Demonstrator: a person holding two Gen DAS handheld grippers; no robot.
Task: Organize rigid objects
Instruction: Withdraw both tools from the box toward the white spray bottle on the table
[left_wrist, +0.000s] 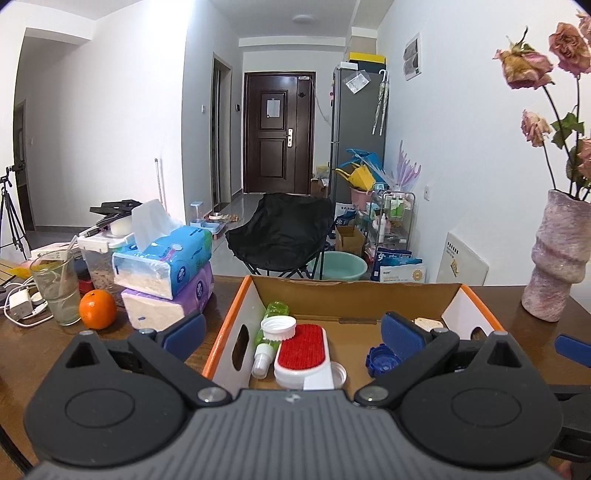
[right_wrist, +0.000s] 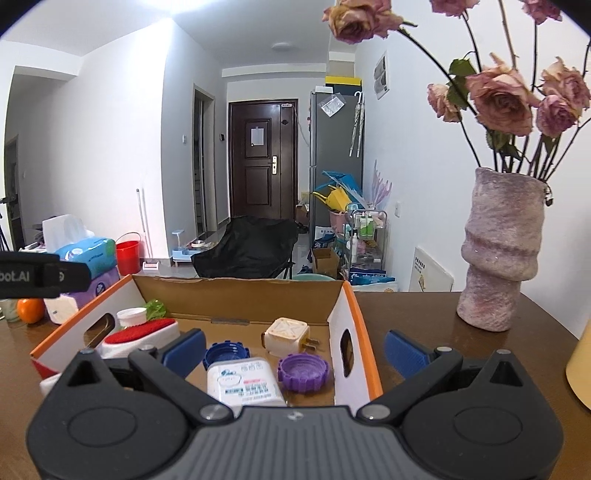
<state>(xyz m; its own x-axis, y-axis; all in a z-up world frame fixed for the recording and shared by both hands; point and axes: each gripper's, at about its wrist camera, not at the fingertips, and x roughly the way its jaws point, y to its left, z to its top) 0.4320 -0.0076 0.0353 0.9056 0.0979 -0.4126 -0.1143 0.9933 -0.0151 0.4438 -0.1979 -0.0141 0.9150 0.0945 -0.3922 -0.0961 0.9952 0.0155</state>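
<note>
Now the left claw (left_wrist: 293, 330) is spread wide, holding nothing, above the orange-edged cardboard box (left_wrist: 229, 325); the red-topped white brush (left_wrist: 301, 350) lies between its fingers. Right claw (right_wrist: 293, 349) is spread too, with the purple plastic cap (right_wrist: 303, 371) just below it.

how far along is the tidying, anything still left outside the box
Mostly done, it seems. The cardboard box already holds the red brush, green bottle, white cap, blue cap, purple cap, plug and white container. Nothing is in hand: both the left gripper and right gripper are open. Whether the orange belongs in is unclear.
</note>
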